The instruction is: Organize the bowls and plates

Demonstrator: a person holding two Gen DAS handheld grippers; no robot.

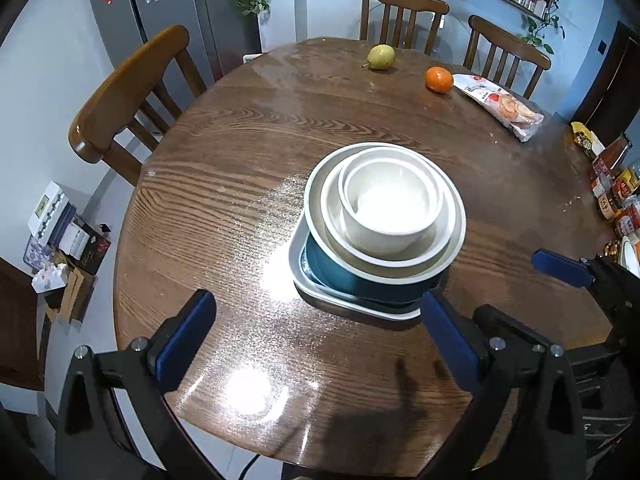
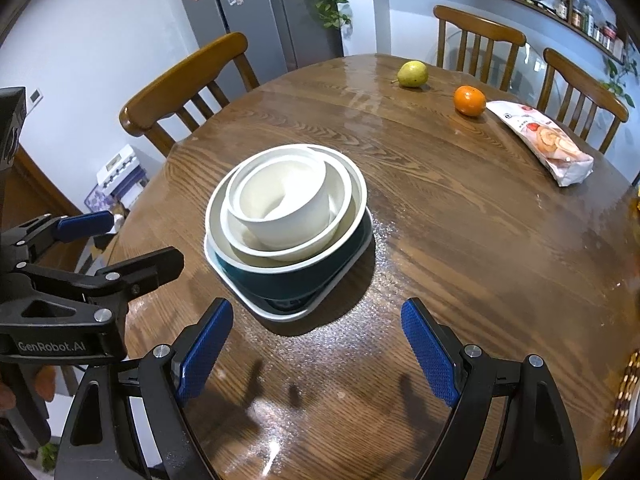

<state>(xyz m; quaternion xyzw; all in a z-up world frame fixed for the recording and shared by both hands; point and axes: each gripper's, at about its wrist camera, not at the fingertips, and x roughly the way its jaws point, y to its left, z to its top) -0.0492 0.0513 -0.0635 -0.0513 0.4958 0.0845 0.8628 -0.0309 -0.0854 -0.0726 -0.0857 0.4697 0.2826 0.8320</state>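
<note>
Round worktop [image 1: 224, 184]: bare wood all round the stack, chairs [image 1: 132, 92] tucked at the far rim, pear [image 1: 381, 57], orange [image 1: 439, 79] and snack pack [image 1: 502, 105] well back. Mid-worktop: white square plate [image 2: 280, 312] under teal bowl [image 2: 288, 280], two white bowls [image 2: 280, 204] nested on top. Left gripper [image 1: 316, 348] and right gripper [image 2: 316, 352] hover low over the near edge, fingers wide, holding nothing, short of the plate.

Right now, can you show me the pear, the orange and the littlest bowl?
pear [image 2: 413, 73], right wrist view, middle of its skin.
orange [image 2: 469, 100], right wrist view, its front side.
littlest bowl [image 1: 382, 232], left wrist view, outer wall.
</note>
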